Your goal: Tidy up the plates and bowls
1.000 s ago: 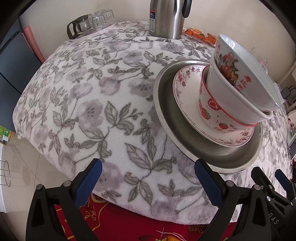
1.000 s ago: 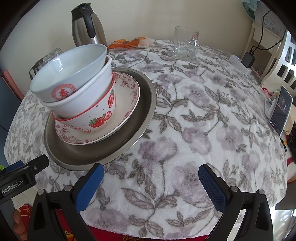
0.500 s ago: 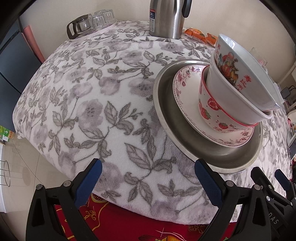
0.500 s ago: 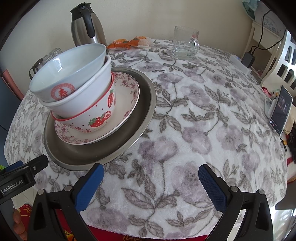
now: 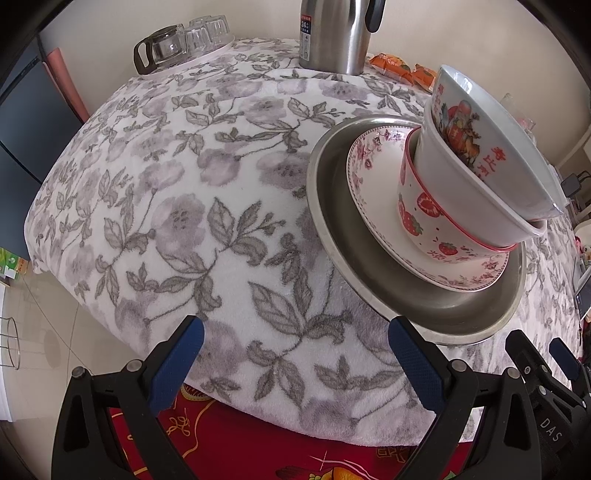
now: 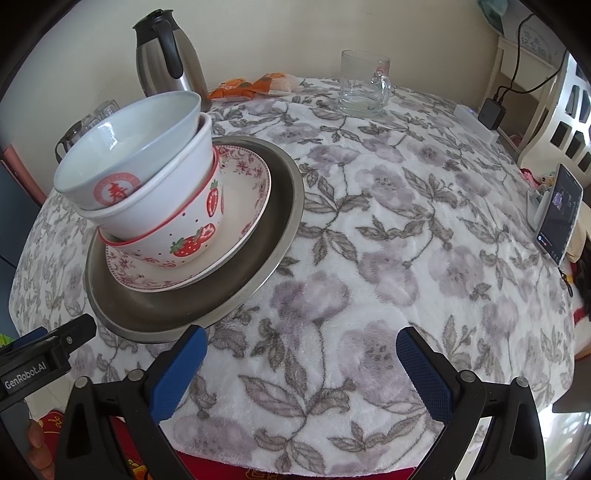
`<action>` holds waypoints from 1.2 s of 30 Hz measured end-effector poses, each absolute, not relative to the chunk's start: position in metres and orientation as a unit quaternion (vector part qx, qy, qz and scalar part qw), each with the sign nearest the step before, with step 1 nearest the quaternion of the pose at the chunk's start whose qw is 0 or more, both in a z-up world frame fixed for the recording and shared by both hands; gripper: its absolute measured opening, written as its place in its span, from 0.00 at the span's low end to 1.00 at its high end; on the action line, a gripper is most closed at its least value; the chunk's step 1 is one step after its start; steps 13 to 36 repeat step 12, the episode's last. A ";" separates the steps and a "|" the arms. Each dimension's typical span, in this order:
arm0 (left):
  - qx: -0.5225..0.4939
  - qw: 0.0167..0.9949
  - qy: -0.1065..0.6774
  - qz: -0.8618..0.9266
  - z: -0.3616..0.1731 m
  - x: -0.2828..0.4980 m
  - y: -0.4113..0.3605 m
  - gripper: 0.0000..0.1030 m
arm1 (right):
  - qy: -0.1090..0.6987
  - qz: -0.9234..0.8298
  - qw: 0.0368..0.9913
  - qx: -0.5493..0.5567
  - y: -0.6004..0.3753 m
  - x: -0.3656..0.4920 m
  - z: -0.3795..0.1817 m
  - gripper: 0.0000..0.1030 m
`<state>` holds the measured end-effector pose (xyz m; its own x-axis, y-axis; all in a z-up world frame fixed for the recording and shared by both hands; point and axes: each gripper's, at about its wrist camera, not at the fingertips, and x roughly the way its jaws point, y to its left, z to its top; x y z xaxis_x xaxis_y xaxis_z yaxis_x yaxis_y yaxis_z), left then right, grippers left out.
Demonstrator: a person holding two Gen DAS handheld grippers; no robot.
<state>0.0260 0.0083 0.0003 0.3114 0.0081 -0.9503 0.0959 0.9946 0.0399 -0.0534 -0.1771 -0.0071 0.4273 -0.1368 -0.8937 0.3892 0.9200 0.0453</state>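
Floral tablecloth [image 6: 388, 229] fills both views. Left gripper [image 5: 295, 365] and right gripper [image 6: 301, 369] gape wide at the bottom, empty. Beyond, between them, stacked bowls [image 6: 147, 192] sit on a plate [image 6: 243, 206] in a metal tray [image 6: 280, 229].

Your left camera sits low at the near edge of the bench [image 5: 207, 206] and looks along the left tongs [image 5: 295, 365], across the flowered cloth toward the far wall. The stack of dishes [image 5: 436, 229] is close on its right side.

Your right camera is also low at the near edge and looks along the right tongs [image 6: 301, 376]. It sees the same stack of dishes [image 6: 177, 229] close on its left side.

Both views share the stack, the steel jug [image 5: 334, 35] at the back, and the orange packets [image 6: 251, 86]. Each view catches a bit of the other tongs in a bottom corner.
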 end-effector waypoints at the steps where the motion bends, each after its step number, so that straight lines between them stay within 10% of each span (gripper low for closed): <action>1: 0.045 0.809 0.585 -0.027 0.001 0.026 0.008 0.97 | 0.512 -0.157 0.836 0.124 -0.177 -0.053 -0.007 1.00; 36: 0.047 0.813 0.580 -0.030 0.004 0.024 0.006 0.97 | 0.512 -0.157 0.835 0.123 -0.178 -0.053 -0.008 1.00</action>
